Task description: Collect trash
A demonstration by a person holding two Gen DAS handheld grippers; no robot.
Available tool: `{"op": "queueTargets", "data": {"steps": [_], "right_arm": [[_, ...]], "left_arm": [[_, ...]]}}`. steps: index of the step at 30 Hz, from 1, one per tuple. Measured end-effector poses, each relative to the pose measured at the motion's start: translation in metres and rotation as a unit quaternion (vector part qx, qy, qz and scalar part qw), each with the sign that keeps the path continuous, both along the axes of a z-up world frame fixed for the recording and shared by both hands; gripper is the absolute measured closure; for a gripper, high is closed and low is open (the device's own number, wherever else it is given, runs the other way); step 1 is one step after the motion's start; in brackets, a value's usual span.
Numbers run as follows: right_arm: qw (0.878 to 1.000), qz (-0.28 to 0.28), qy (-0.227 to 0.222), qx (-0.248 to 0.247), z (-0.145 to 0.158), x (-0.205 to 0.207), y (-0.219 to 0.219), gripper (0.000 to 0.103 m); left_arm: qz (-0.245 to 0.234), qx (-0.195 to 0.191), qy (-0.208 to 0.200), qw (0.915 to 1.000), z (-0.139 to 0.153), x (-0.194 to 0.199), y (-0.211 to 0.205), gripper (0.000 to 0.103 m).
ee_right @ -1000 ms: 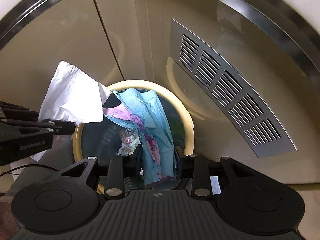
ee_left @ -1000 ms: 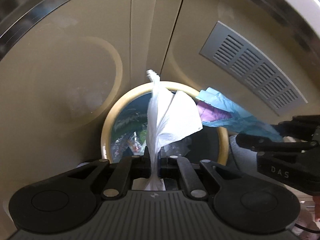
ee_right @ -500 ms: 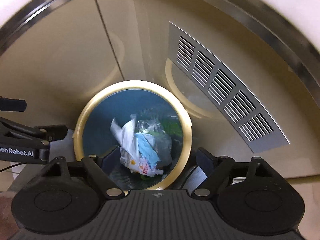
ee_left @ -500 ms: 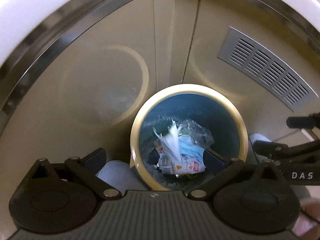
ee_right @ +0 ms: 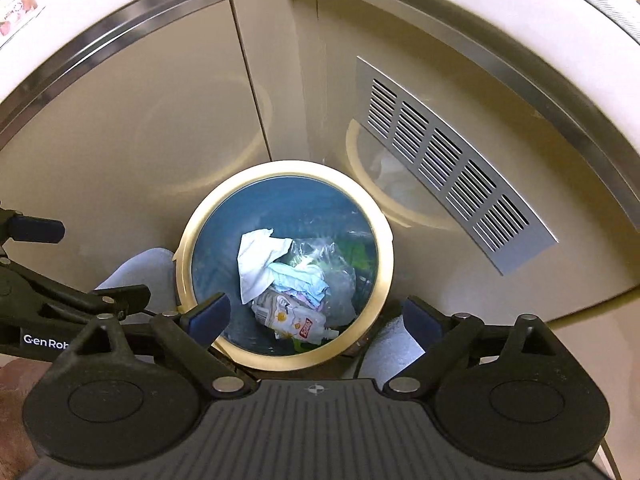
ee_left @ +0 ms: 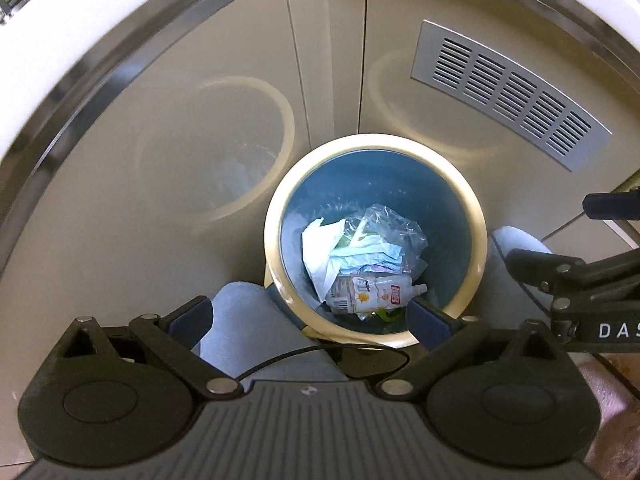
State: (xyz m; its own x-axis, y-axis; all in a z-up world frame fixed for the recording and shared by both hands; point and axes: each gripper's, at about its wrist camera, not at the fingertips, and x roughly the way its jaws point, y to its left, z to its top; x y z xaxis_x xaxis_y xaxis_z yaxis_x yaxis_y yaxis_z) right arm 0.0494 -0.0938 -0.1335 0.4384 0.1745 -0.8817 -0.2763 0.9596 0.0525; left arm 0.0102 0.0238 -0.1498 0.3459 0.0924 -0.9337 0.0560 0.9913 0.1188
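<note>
Trash (ee_left: 360,264) is lying in the bin (ee_left: 276,216), while both the left gripper (ee_left: 310,322) and the right gripper (ee_right: 316,316), jaws just spreading, are hanging released and empty above its six-o'clock rim.

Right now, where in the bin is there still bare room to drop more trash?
The far half of the bin, the bare blue liner below the back rim, is free. It is crowded at the near side, where white tissue, blue paper, a clear plastic bag and a printed pouch pile up. Both tongs are open and empty.

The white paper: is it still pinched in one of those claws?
No, the white paper lies loose in the bin among other trash, both grippers empty.
</note>
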Motion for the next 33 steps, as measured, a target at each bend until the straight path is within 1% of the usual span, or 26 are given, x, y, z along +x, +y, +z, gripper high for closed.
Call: {"op": "queueTargets", "data": {"steps": [5, 13, 17, 24, 28, 31, 33], "right_arm": [[1.000, 0.004, -0.017, -0.008, -0.001, -0.006, 0.002, 0.007], [0.999, 0.024, -0.038, -0.020, 0.008, -0.018, 0.008, 0.004], [0.998, 0.033, -0.041, -0.024, 0.008, -0.020, 0.009, 0.003], [0.999, 0.030, -0.038, -0.019, 0.004, -0.018, 0.010, 0.002], [0.999, 0.031, -0.030, -0.018, 0.001, -0.015, 0.009, 0.002], [0.999, 0.028, -0.023, -0.017, -0.003, -0.012, 0.009, 0.002], [0.999, 0.026, -0.018, -0.017, -0.006, -0.009, 0.009, 0.002]], "left_arm": [[-0.001, 0.009, -0.020, 0.9998, 0.007, -0.009, -0.001, 0.000], [0.009, 0.025, -0.034, 0.9991, 0.020, -0.020, 0.002, 0.000], [0.018, 0.025, -0.038, 0.9988, 0.024, -0.022, 0.004, 0.000], [0.023, 0.023, -0.040, 0.9987, 0.026, -0.022, 0.006, 0.000], [0.018, 0.010, -0.025, 0.9995, 0.023, -0.018, 0.008, 0.000], [0.016, 0.001, 0.006, 0.9999, 0.016, -0.010, 0.009, 0.000], [0.021, 0.004, 0.037, 0.9991, 0.008, -0.002, 0.010, 0.000]]}}
